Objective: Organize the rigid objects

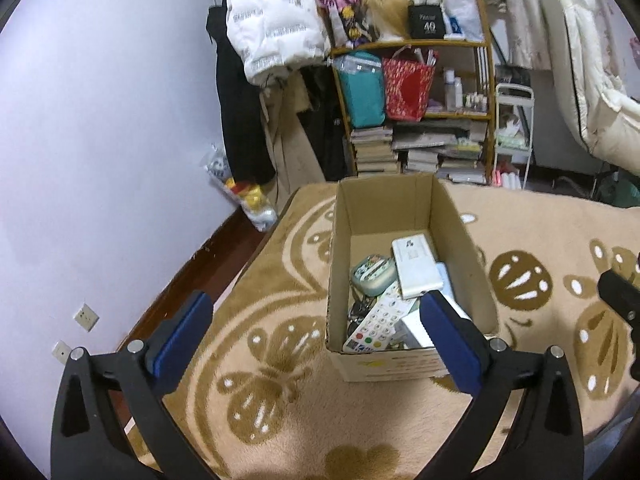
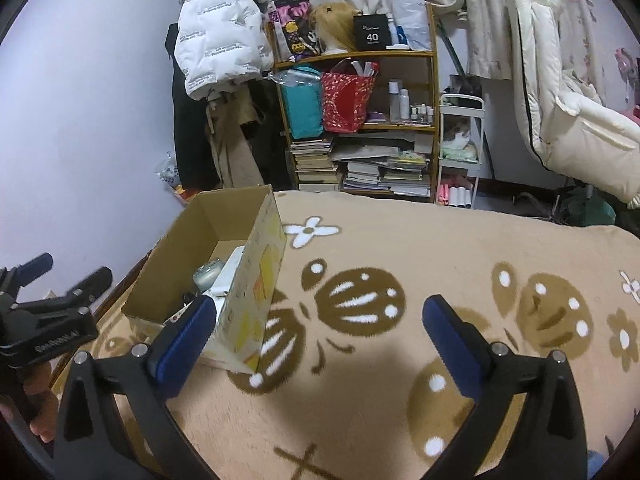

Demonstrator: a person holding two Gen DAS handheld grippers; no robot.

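Two grippers hang over a beige blanket (image 2: 400, 240) with brown butterfly and flower patterns; both have their blue pads spread wide and hold nothing. Under the left gripper (image 1: 316, 304) stands an open cardboard box (image 1: 468, 248), and its right pad (image 1: 448, 328) reaches over the near right corner of the box; inside lie a white remote (image 1: 380, 320) with coloured buttons, a white flat case (image 1: 416, 266) resting partly on top of it, a small rounded grey-green case (image 1: 370, 274), and some dark small things near the remote that I cannot identify. The right gripper (image 2: 316, 316) is over the bare blanket, to the right of the box (image 2: 256, 292); its left pad (image 2: 184, 332) is just in front of the box's near corner. Behind the blanket is a shelf (image 2: 432, 92) with books and bags, and a white jacket (image 2: 216, 40) hangs beside it.
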